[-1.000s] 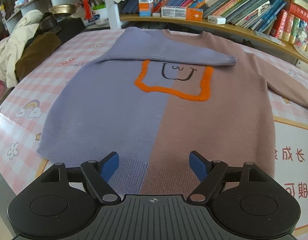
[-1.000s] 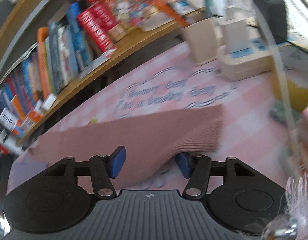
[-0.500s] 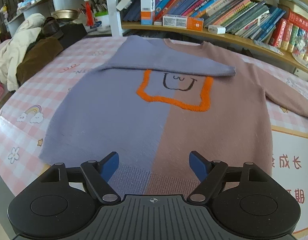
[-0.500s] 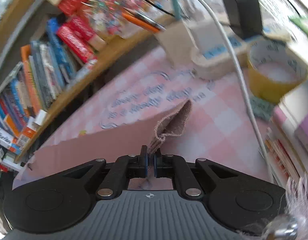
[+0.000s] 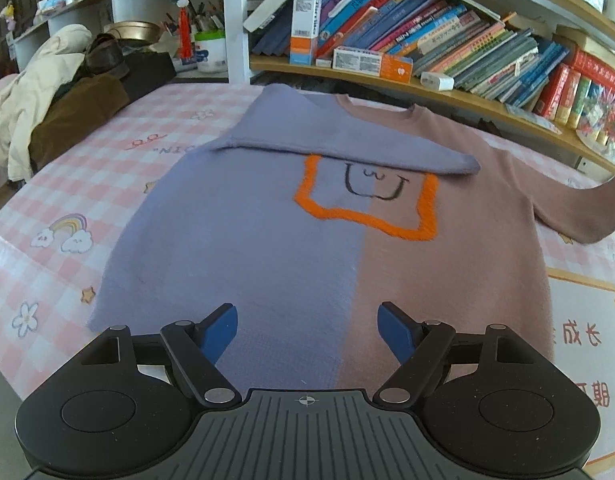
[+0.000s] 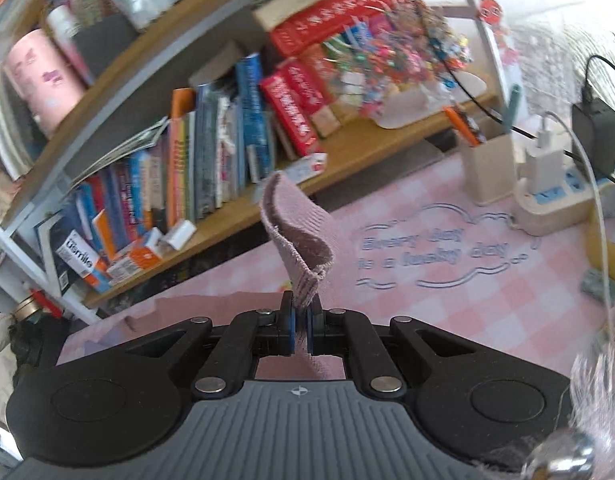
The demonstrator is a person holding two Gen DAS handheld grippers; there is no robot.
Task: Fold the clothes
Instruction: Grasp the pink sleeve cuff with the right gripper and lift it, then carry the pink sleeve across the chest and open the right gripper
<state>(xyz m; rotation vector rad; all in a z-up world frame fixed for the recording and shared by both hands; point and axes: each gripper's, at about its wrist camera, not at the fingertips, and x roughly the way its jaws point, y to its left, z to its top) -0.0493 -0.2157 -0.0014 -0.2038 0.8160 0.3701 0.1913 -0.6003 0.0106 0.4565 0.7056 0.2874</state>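
A sweater [image 5: 291, 236], lavender on the left half and dusty pink on the right with an orange square outline, lies flat on the pink checked table. Its lavender sleeve [image 5: 347, 144] is folded across the chest. Its pink sleeve [image 5: 579, 212] rises off the table at the right. My left gripper [image 5: 307, 328] is open and empty, hovering over the sweater's hem. My right gripper [image 6: 301, 328] is shut on the pink sleeve's cuff [image 6: 299, 236], which sticks up above the jaws, lifted over the table.
A wooden bookshelf [image 5: 427, 60] full of books runs along the far edge. A pile of clothes [image 5: 55, 96] sits at the left. In the right wrist view a power strip [image 6: 555, 196], a pen holder [image 6: 487, 168] and cables stand at the right.
My right gripper closed on the pink sleeve's cuff and lifted it off the table. My left gripper stayed open and drew back slightly from the sweater.
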